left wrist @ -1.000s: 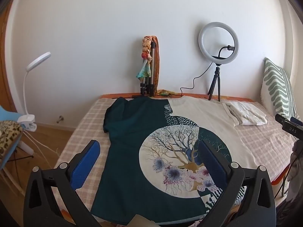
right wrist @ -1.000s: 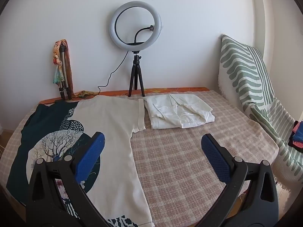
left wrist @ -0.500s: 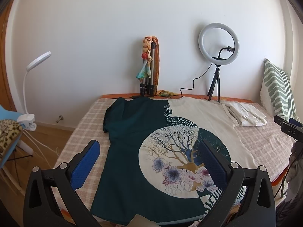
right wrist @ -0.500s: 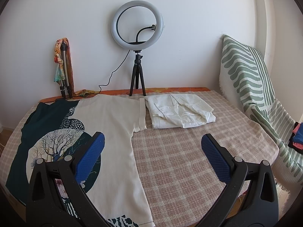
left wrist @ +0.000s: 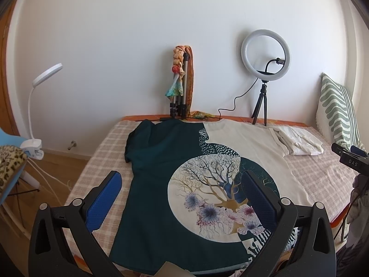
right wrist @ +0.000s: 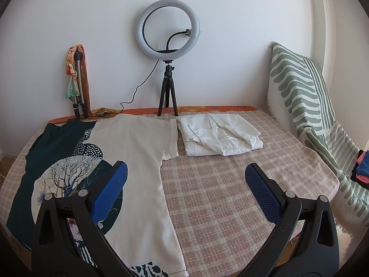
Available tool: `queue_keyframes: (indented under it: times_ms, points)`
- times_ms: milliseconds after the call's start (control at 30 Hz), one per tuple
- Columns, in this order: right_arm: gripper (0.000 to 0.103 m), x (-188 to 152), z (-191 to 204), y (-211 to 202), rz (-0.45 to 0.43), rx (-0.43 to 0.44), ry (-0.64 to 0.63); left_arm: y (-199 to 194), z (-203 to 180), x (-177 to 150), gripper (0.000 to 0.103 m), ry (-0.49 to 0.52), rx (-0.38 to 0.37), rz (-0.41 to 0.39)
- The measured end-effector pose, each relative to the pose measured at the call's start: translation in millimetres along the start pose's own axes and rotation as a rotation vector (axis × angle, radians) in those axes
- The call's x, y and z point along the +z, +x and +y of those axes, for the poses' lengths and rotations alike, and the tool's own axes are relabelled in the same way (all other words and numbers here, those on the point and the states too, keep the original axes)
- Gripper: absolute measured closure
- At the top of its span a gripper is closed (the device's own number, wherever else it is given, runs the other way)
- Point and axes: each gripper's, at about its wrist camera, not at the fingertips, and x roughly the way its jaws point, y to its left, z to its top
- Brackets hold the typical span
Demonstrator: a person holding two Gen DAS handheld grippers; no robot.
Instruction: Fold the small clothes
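A T-shirt [left wrist: 166,175], half dark teal and half cream with a round tree-and-flowers print, lies spread flat on the checked bedcover; it also shows in the right wrist view [right wrist: 138,152]. My left gripper [left wrist: 182,198] is open and empty, held above the shirt's lower part. My right gripper [right wrist: 185,189] is open and empty, held above the shirt's right edge and the bare cover. A folded white garment [right wrist: 219,136] lies just beyond the shirt's right sleeve; it also shows in the left wrist view [left wrist: 297,139].
A ring light on a tripod [right wrist: 168,37] and a folded tripod with a scarf [left wrist: 181,85] stand at the wall. A green striped cushion [right wrist: 299,92] leans at the right. A clip lamp [left wrist: 37,115] and a chair [left wrist: 11,173] stand left of the bed.
Both grippers have drawn back and up a little, so the bed looks slightly farther away. The shirt and the folded garment have not moved.
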Motion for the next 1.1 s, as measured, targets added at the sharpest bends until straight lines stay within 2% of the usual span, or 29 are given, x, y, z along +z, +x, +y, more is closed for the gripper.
queue_keyframes:
  times_ms: [1100]
  points:
    - [0.000,-1.3,0.3,1.1,-0.002,0.003,-0.004,-2.3,-2.0,-1.7,0.001,0.006,0.004,-0.001]
